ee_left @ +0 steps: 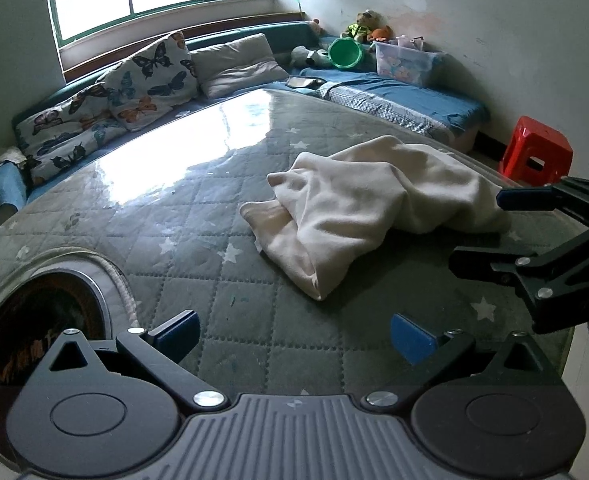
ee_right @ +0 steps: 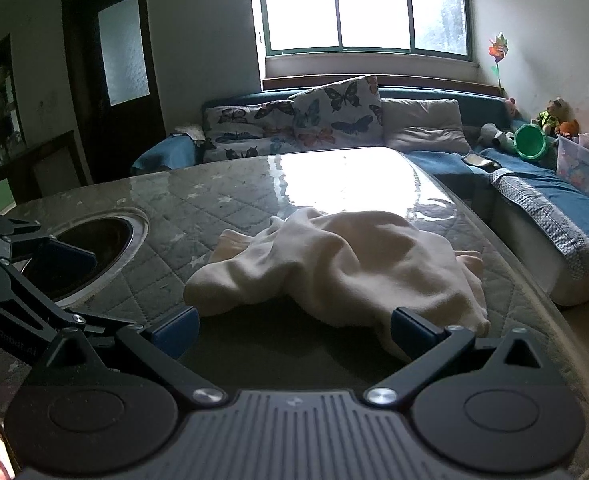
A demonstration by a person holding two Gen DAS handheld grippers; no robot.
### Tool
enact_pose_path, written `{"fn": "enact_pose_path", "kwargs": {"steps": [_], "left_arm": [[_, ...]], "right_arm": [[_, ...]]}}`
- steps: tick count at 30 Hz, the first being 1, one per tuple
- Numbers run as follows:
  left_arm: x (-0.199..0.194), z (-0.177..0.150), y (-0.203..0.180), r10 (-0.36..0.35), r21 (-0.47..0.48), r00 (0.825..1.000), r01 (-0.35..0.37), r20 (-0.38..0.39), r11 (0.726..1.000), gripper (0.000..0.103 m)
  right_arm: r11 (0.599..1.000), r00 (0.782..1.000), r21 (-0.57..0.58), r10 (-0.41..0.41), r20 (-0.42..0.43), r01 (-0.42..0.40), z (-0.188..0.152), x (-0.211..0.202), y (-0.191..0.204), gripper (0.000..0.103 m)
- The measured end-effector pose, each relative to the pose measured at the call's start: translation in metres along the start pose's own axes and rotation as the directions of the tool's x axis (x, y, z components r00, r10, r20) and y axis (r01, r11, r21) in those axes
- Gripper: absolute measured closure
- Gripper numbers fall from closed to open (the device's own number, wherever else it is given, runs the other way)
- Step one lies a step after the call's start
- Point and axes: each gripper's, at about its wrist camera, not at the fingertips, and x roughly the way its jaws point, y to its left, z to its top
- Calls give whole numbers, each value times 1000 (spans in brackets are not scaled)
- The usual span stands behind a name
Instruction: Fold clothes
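Note:
A crumpled cream garment [ee_left: 358, 204] lies in a heap on the quilted grey table top [ee_left: 198, 240], right of centre. My left gripper [ee_left: 294, 336] hovers open in front of it, blue pads wide apart and nothing between them. My right gripper [ee_left: 478, 228] reaches in from the right edge, open, its tips close to the heap's right side. In the right wrist view the garment [ee_right: 342, 264] sits just beyond my right gripper [ee_right: 294, 328], which stands open and holds nothing. The left gripper [ee_right: 66, 260] shows at the left, also open.
A round hole [ee_left: 50, 312] with a metal rim is sunk into the table at the near left. Behind the table runs a blue sofa [ee_left: 394, 92] with butterfly cushions [ee_left: 150, 76], toys and a clear box [ee_left: 406, 60]. A red stool [ee_left: 538, 148] stands at the right.

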Motion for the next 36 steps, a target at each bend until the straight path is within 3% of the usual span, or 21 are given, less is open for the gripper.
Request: {"fn": "enact_pose_path", "kwargs": {"steps": [36], "left_arm": [[36,32,18,-36,-25,999,36,-19,999,1]], "right_arm": [[1000,1000,10,-16,-4,16,27,31,-24,0]]}}
